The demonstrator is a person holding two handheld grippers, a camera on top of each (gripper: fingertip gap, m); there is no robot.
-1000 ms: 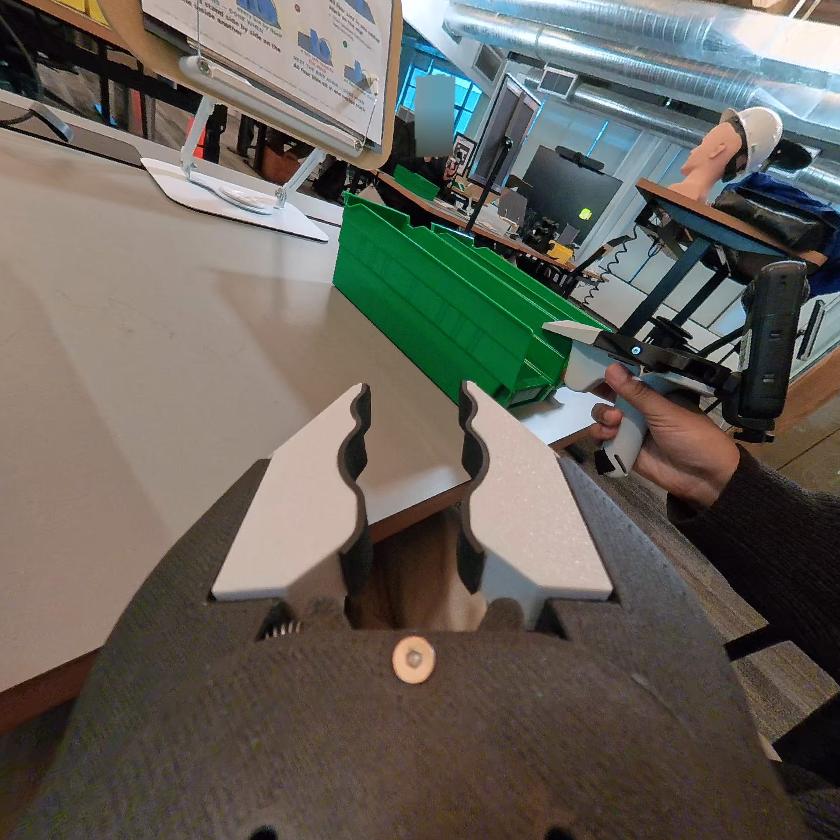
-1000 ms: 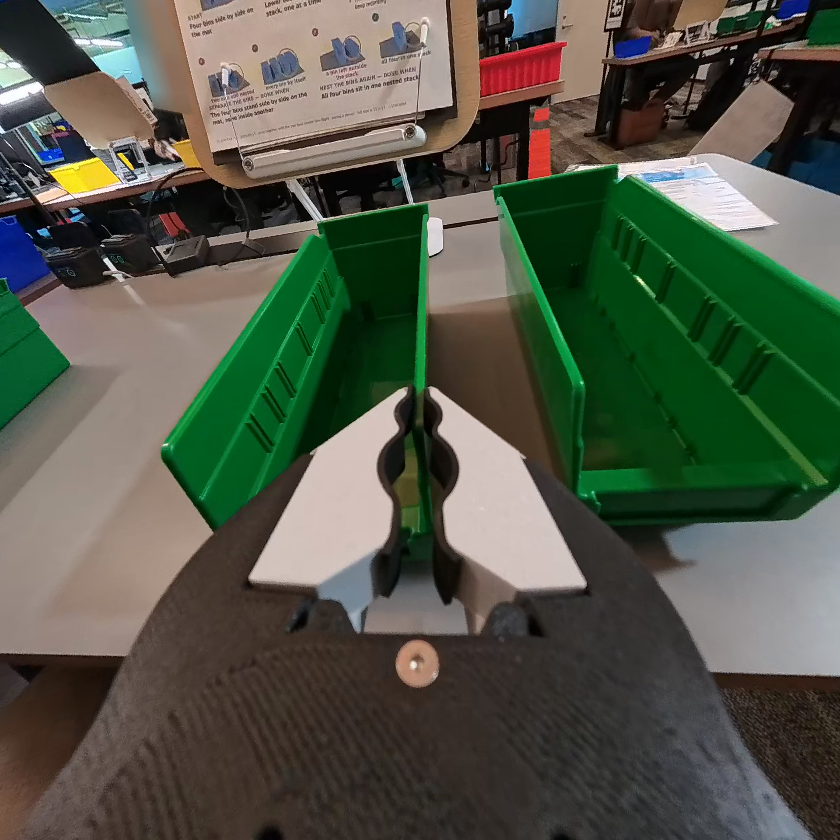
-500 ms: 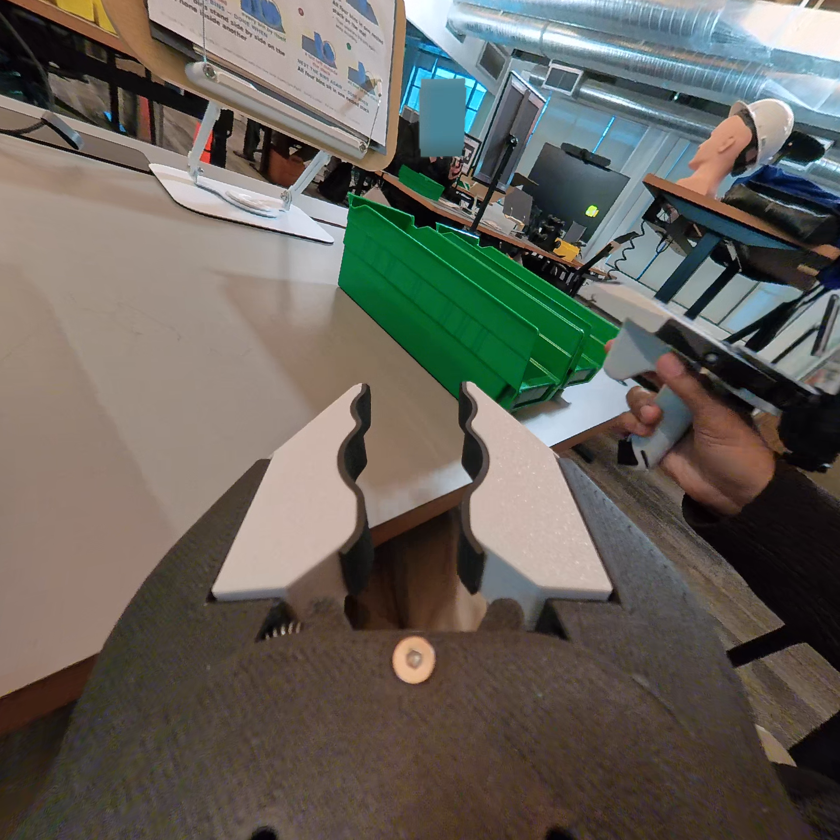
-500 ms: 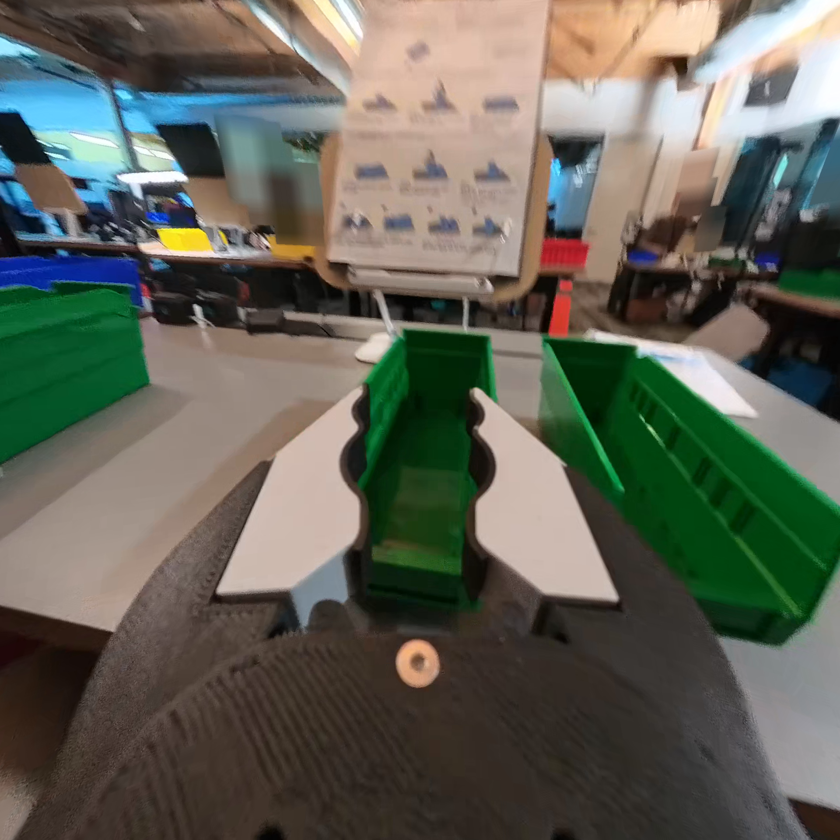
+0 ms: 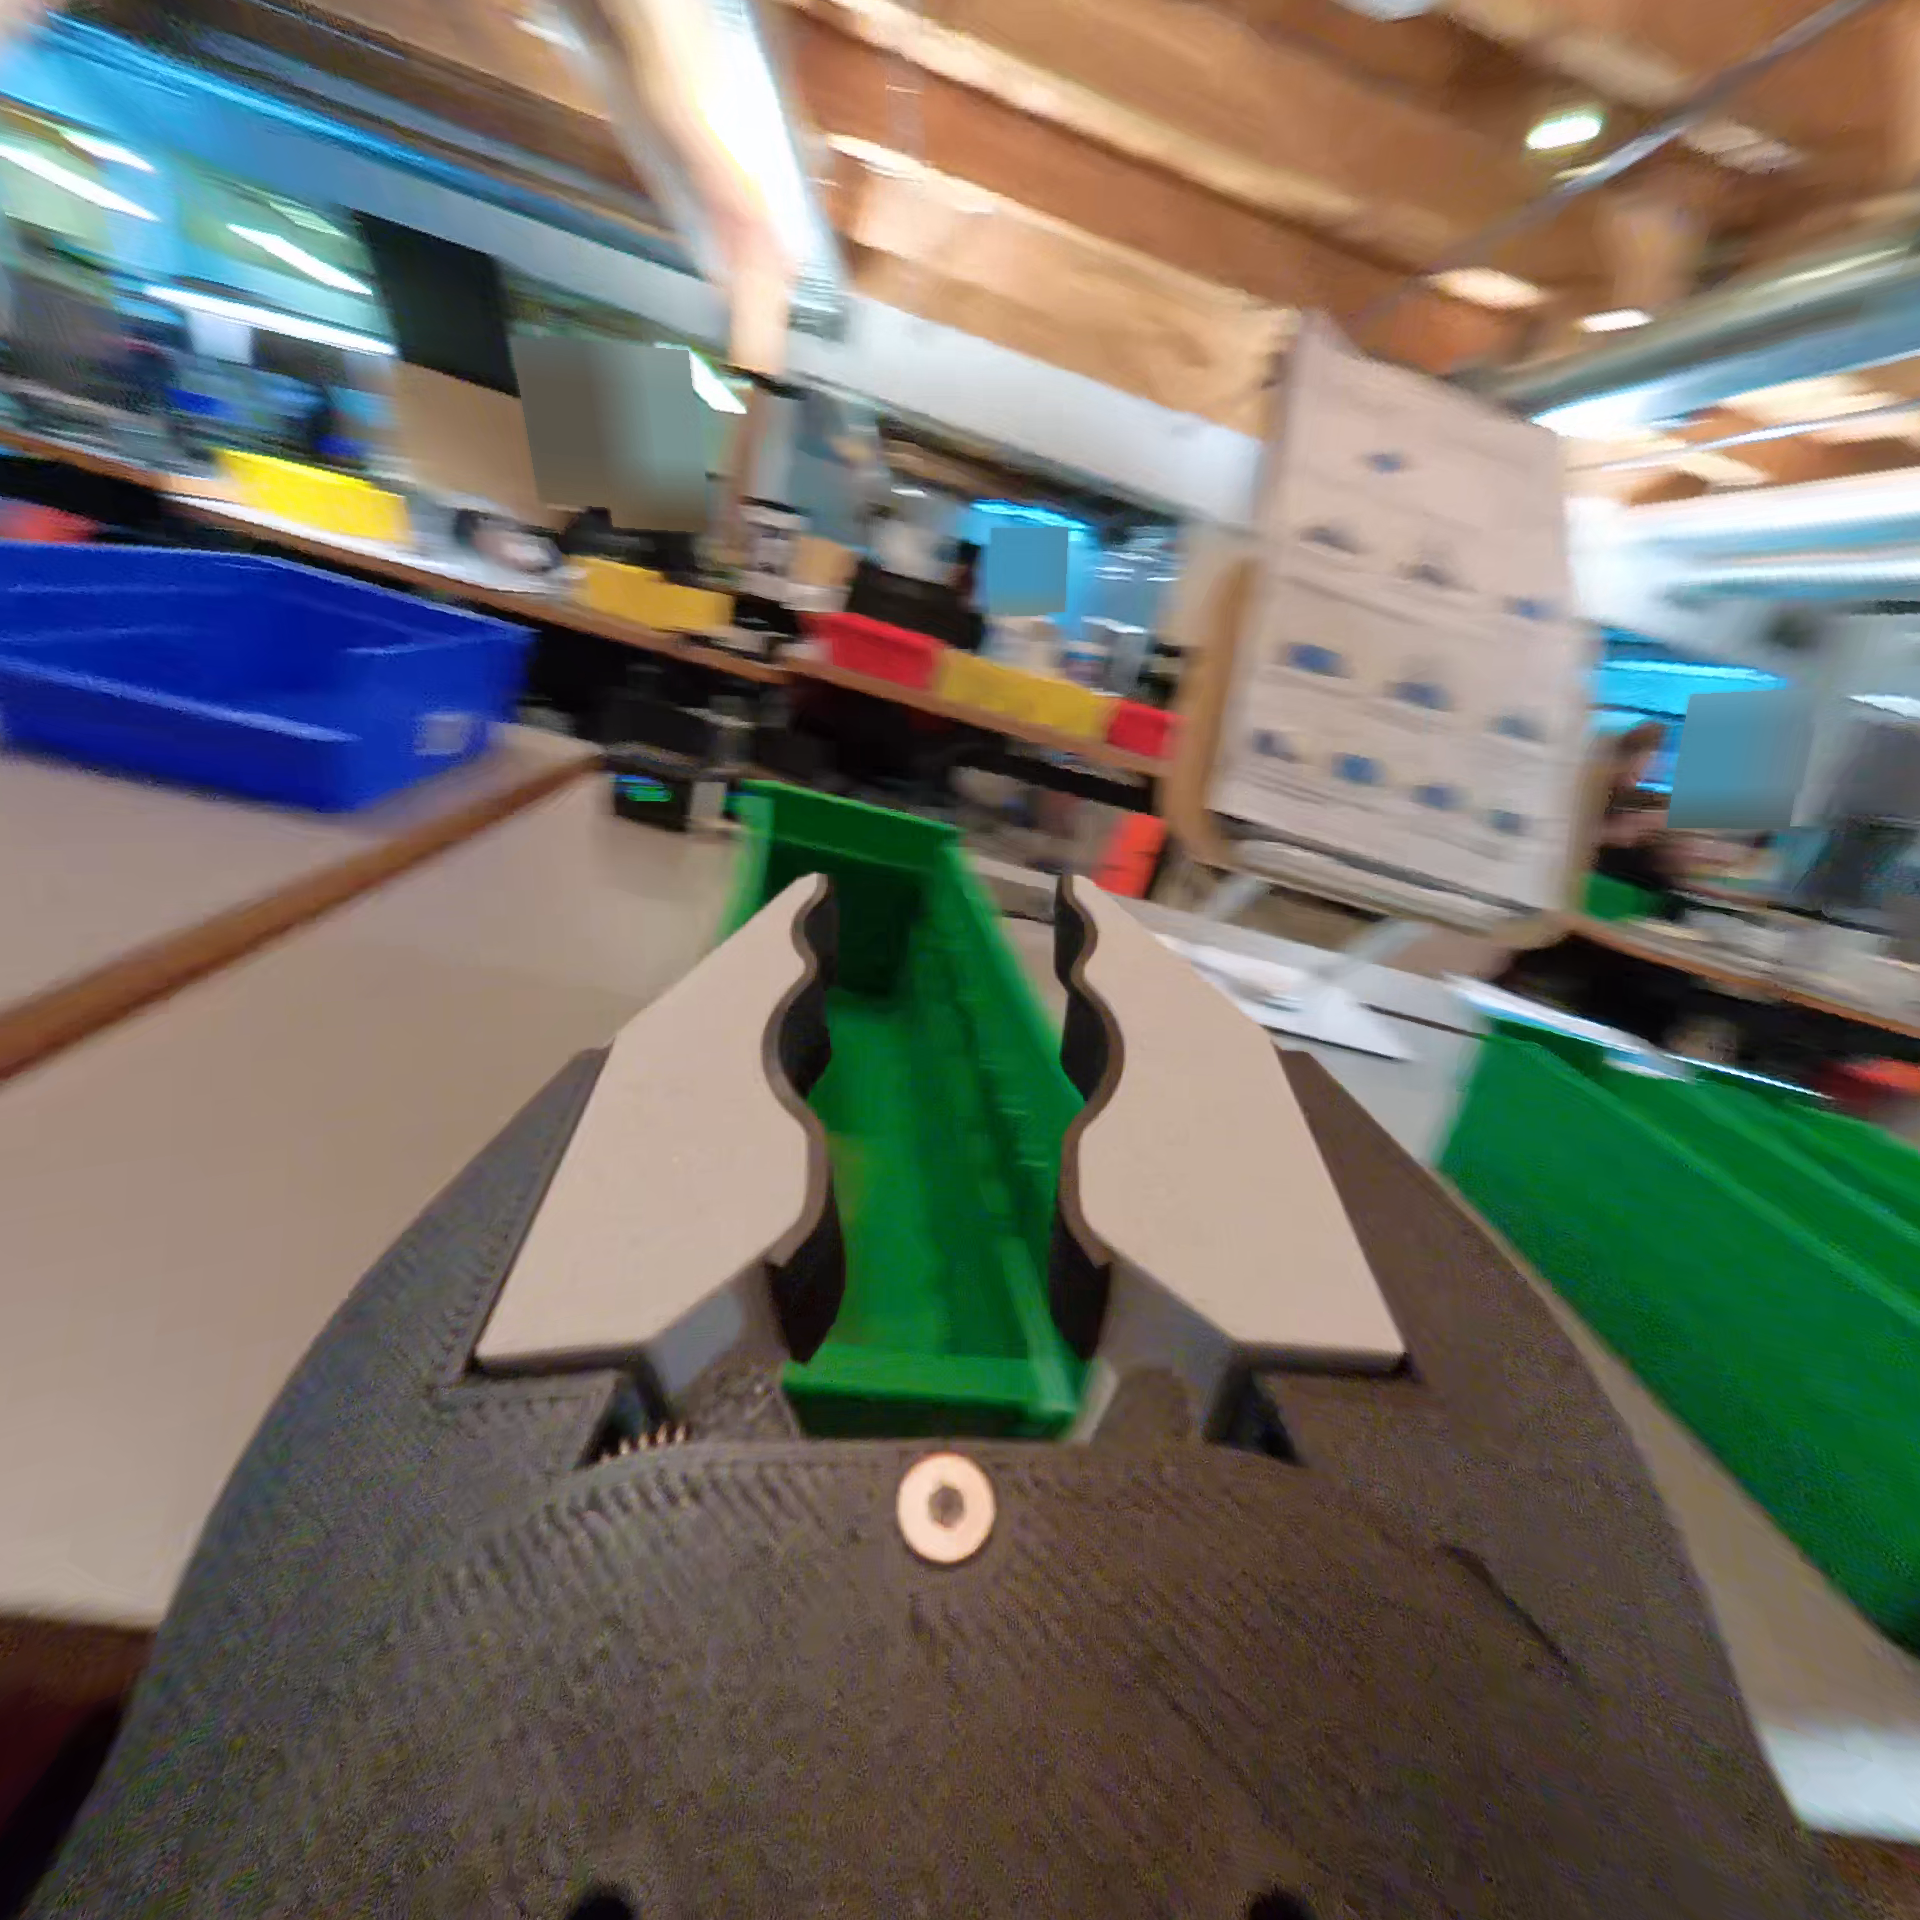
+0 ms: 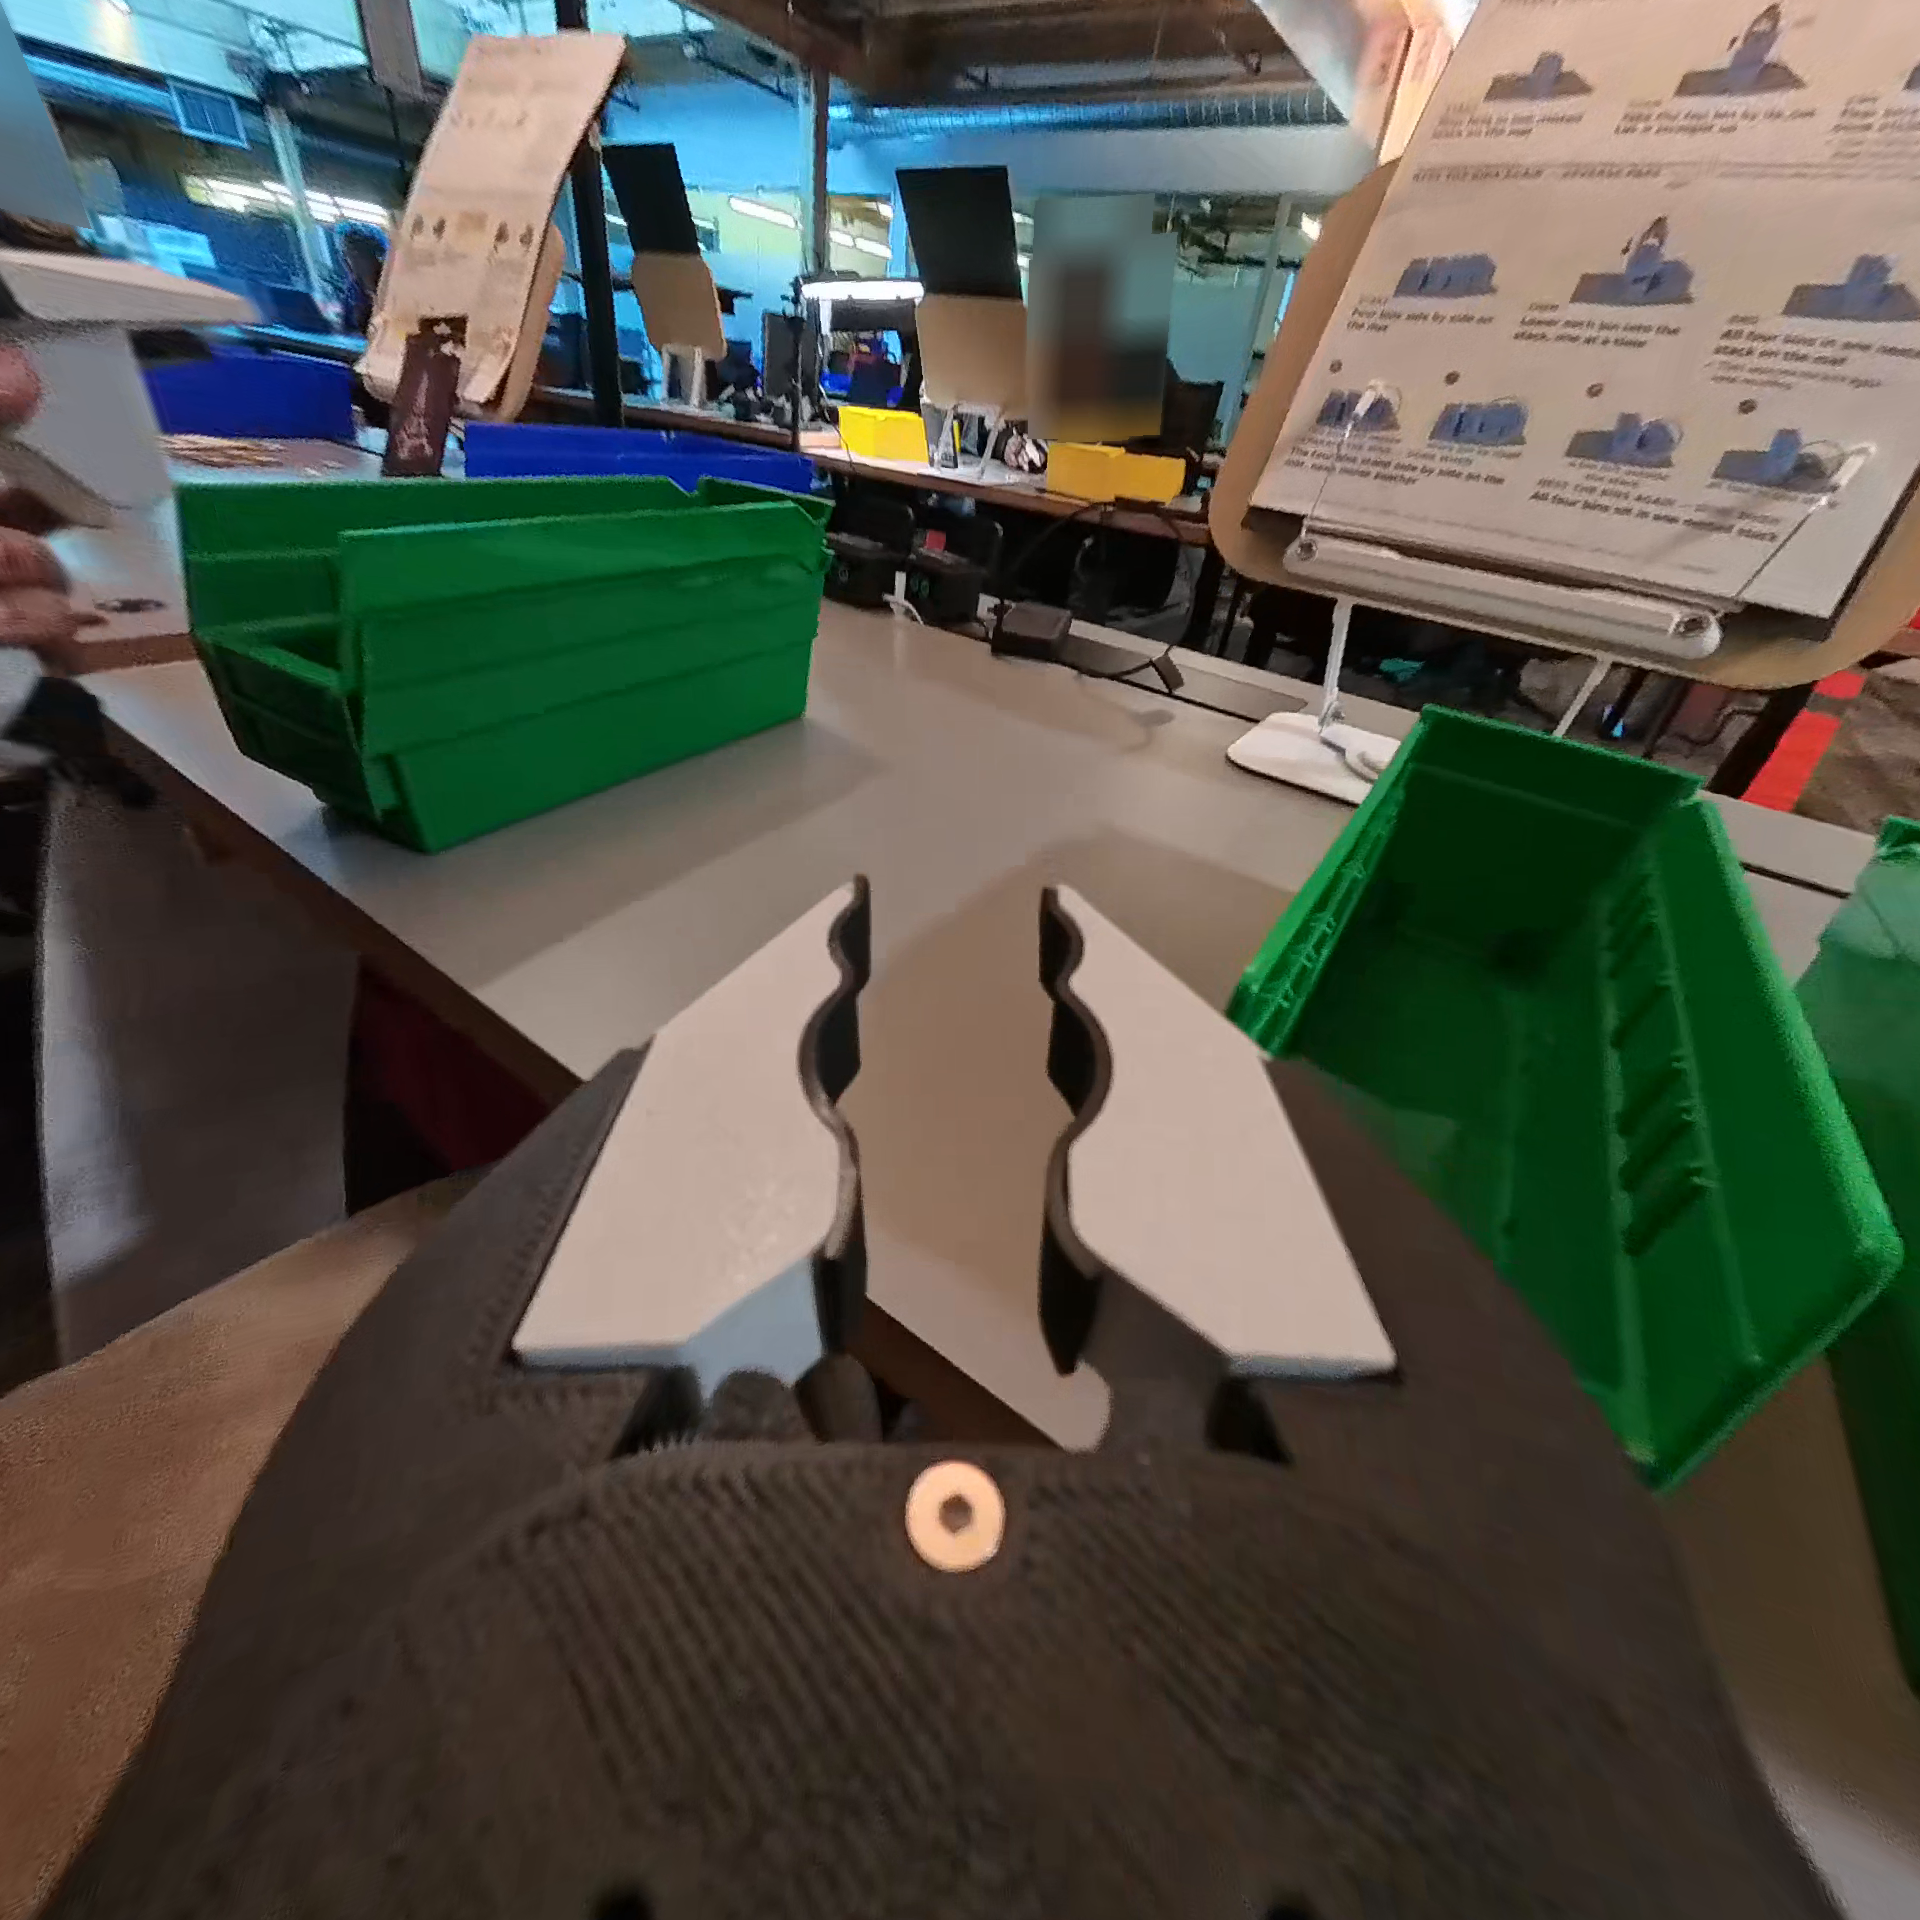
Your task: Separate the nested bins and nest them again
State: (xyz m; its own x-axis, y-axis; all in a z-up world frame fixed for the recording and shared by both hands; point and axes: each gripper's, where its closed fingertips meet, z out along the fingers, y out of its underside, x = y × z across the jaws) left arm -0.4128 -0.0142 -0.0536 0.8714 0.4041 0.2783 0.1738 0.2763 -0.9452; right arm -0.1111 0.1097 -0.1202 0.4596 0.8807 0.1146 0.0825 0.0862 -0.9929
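In the blurred left wrist view, my left gripper [image 5: 940, 894] is open, and a long green bin [image 5: 935, 1195] shows end-on between its fingers. I cannot tell whether they touch it. More green bins [image 5: 1683, 1278] lie to its right. In the right wrist view, my right gripper [image 6: 951, 894] is open and empty above the table's front edge. A nested stack of green bins [image 6: 540, 644] stands at the far left. A single green bin [image 6: 1558, 1091] lies just right of the gripper, with another green bin [image 6: 1870, 1039] at the right edge.
An instruction board on a white stand [image 6: 1621, 312] stands at the back of the grey table [image 6: 935, 769]. A person's hand [image 6: 21, 582] shows at the far left. A blue bin [image 5: 239, 675] sits on a neighbouring table.
My right gripper has let go of the green bin's wall, opened, and swung left. The left wrist view has swung round fast from the table side to face a green bin end-on.
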